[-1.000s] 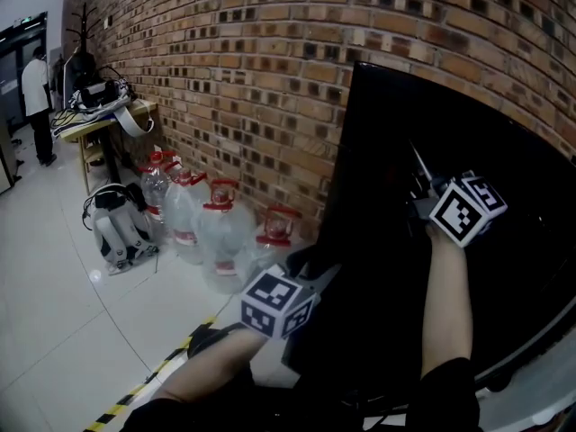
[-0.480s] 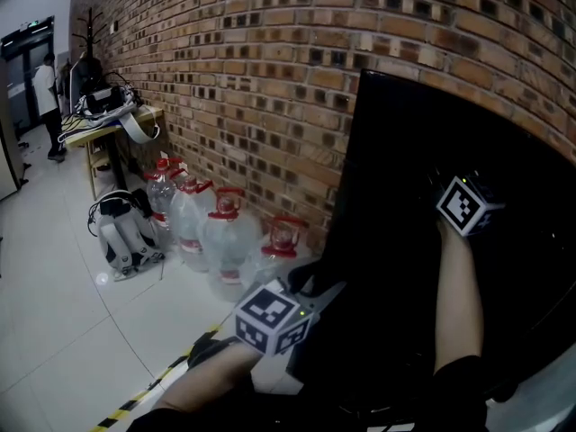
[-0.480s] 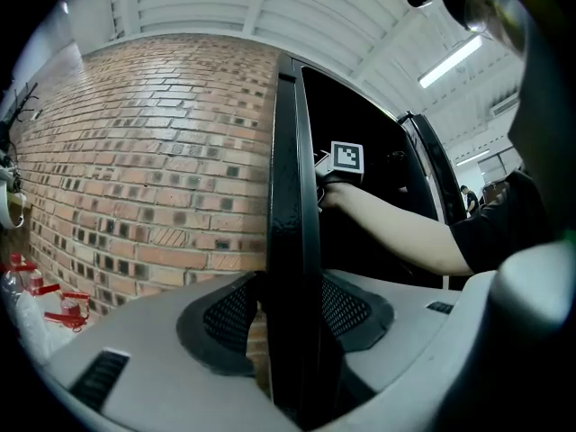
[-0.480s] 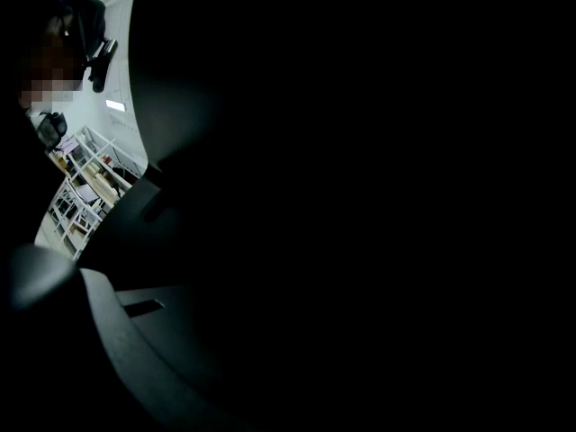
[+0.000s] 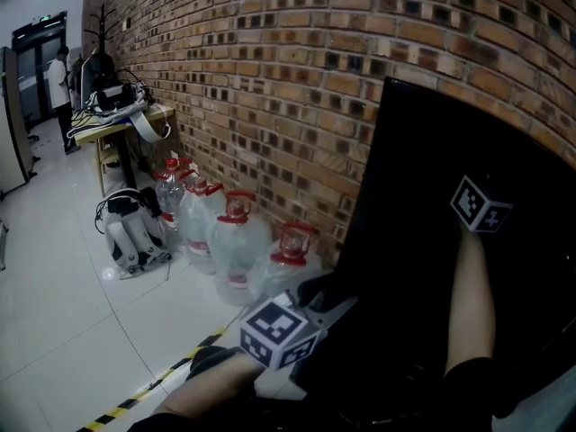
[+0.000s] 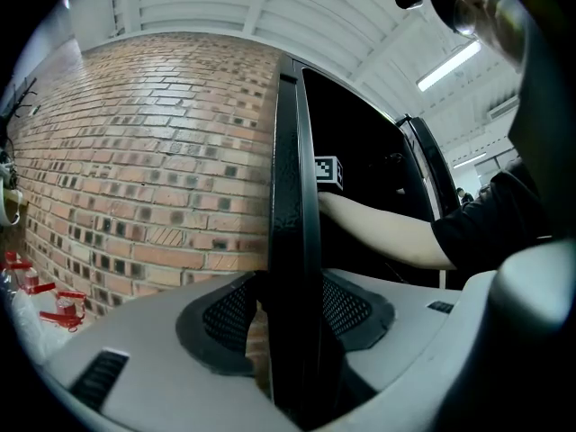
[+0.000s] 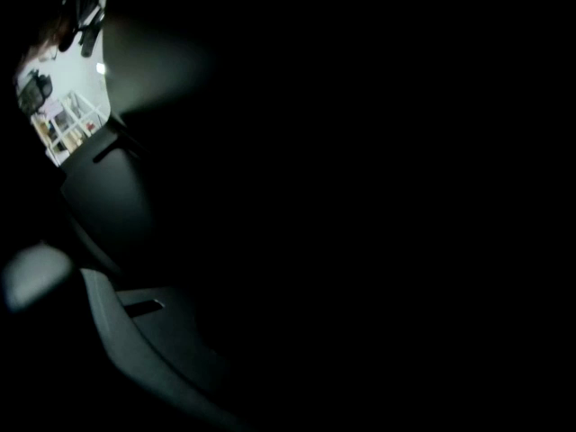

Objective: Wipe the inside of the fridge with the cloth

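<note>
Step in hand: wiping inside the fridge, with the door held open.

Left gripper [image 6: 288,318]: closed on the edge of the black fridge door [image 6: 290,133]. The door edge stands upright between the jaws, with a ribbed pad against each face. The brick wall [image 6: 135,151] lies to this gripper's left and the dark fridge interior [image 6: 369,142] to its right.

Right gripper [image 5: 481,207]: reaches into the black cavity ahead of the left gripper, past the door edge. The bare forearm [image 5: 472,300] runs back from it toward the person. Its own view is almost wholly dark. One pale jaw shows dimly at the lower left, and whether the jaws are closed on anything cannot be told.

Cloth: not visible in any view. It is probably at the right gripper's tips inside the fridge, but this is unconfirmed.

Judgement: the wipe appears to be under way, and how much of the interior is done cannot be assessed.

Next move calls for:
- the left gripper to keep a firm hold so the door does not swing in on the right arm;
- the right gripper to work by contact across the inner surfaces, since the cavity is too dark to check by sight.
</note>
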Demonstrator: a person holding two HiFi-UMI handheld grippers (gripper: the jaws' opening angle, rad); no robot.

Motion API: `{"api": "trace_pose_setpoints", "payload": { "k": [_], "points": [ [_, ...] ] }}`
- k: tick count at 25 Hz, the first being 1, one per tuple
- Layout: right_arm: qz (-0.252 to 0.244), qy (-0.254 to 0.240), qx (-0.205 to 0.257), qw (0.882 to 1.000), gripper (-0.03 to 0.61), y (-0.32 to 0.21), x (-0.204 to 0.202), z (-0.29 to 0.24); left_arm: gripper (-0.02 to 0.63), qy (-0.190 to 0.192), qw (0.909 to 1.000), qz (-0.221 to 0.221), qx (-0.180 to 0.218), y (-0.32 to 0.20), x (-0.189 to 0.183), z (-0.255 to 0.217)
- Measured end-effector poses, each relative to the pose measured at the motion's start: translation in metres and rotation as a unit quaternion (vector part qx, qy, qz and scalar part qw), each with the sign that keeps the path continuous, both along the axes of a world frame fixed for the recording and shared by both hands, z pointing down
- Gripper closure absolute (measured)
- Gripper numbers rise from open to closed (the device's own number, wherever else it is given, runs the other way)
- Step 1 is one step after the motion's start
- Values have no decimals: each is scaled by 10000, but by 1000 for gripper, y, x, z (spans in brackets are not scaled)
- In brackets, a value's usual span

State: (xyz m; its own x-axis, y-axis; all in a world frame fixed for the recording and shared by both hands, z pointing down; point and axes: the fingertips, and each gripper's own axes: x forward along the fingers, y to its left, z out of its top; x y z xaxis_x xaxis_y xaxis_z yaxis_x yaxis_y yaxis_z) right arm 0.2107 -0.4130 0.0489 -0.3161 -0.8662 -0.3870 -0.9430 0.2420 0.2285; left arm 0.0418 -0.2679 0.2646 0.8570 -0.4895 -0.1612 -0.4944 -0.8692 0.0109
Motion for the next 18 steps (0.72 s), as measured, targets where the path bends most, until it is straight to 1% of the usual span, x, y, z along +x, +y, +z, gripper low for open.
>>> {"api": "trace_pose_setpoints", "payload": {
  "k": [2, 6, 9, 11, 15, 16, 18],
  "points": [
    [158, 11, 48, 9999, 498, -2, 3, -2, 396, 29, 10000, 45, 4, 0, 2, -1],
    [188, -322, -13, 9993, 499, -10, 17, 4, 396, 61, 10000, 45, -14, -1, 3, 1],
    [392, -222, 4, 9990, 499, -19, 20, 9, 397, 71, 10000, -28, -15, -4, 0, 2],
    [614, -132, -20, 9980, 499, -23, 22, 13, 397, 88, 9999, -57, -51, -5, 0, 4],
    [1375, 144, -53, 9904, 499, -25, 24, 16, 399, 142, 9998, -89, -77, -5, 1, 3],
    [1432, 117, -72, 9896, 499, -25, 25, 18, 399, 140, 9998, -102, -81, -6, 1, 4],
    [1268, -98, -190, 9917, 499, -26, 30, 24, 399, 125, 9998, -119, -99, -5, 0, 6]
  ]
}}
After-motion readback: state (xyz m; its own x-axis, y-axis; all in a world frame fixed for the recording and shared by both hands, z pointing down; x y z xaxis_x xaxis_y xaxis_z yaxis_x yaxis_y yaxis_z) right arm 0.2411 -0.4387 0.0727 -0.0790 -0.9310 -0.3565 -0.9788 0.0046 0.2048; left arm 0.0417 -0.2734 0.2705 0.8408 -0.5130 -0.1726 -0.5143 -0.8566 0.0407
